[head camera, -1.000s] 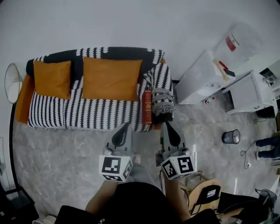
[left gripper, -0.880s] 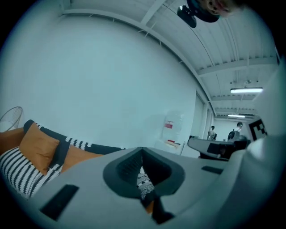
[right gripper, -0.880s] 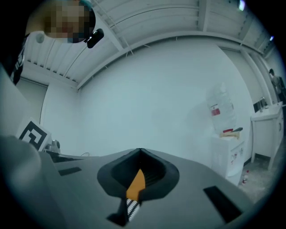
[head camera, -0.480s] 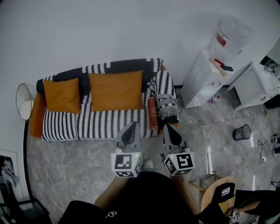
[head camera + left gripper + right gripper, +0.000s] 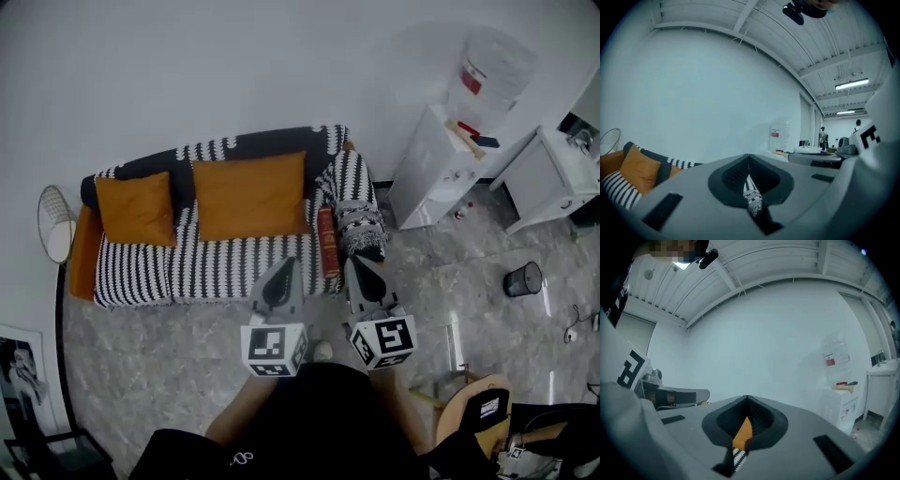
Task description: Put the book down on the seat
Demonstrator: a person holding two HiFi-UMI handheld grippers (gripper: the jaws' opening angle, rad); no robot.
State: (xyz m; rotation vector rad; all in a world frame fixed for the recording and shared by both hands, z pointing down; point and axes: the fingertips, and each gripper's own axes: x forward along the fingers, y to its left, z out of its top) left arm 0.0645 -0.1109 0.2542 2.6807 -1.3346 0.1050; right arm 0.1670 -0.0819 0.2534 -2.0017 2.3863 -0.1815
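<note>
Person stands facing the sofa with both grippers low in front, side by side. Left gripper: jaws pressed together at the tips, nothing held, only a sliver of striped cover showing through the slit. Right gripper: same, jaws together and empty. Both point at the sofa's right end, probably because the book is there.

Book, red, stands on edge on the seat, tight against the right armrest under a grey throw; the armrest likely props it up. It is on the seat but not flat, so it may have been parked there or may be waiting to be laid down.

Behind it, orange cushions lean on the backrest. Water dispenser is far right.
</note>
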